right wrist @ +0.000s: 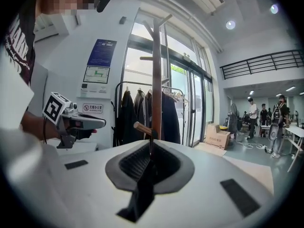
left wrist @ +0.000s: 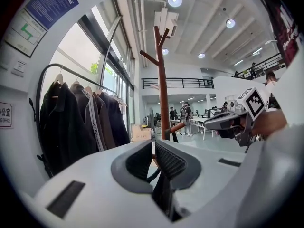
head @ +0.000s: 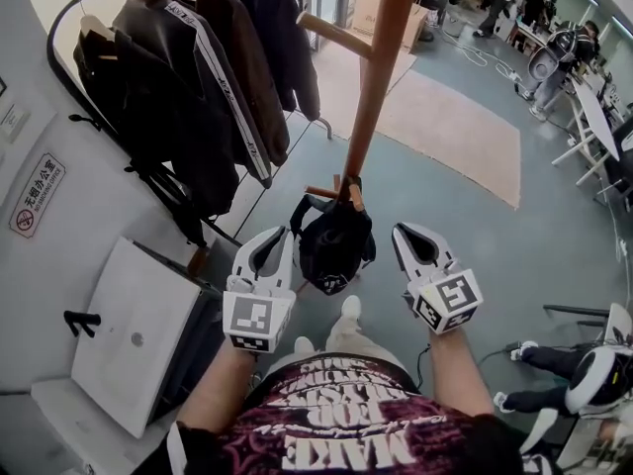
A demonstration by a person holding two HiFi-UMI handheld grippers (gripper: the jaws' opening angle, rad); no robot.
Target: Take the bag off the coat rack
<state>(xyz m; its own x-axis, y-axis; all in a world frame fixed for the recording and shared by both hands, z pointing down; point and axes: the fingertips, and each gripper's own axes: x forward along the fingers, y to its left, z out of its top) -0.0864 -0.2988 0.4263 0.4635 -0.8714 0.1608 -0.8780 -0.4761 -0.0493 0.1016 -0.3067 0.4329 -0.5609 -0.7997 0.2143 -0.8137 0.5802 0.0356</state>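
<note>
Black bag (head: 334, 245) hangs between left tool (head: 287, 233) and right tool (head: 399, 233), both narrowly parted, empty.

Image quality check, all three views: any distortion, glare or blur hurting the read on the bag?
Head view: mild barrel distortion, even light, black bag on the brown wooden coat rack sharp. Left gripper view: strong fisheye, dark corners, bright windows silhouette the dark jackets. Right gripper view: same fisheye, round ceiling light blown out, coat rack sharp.
</note>
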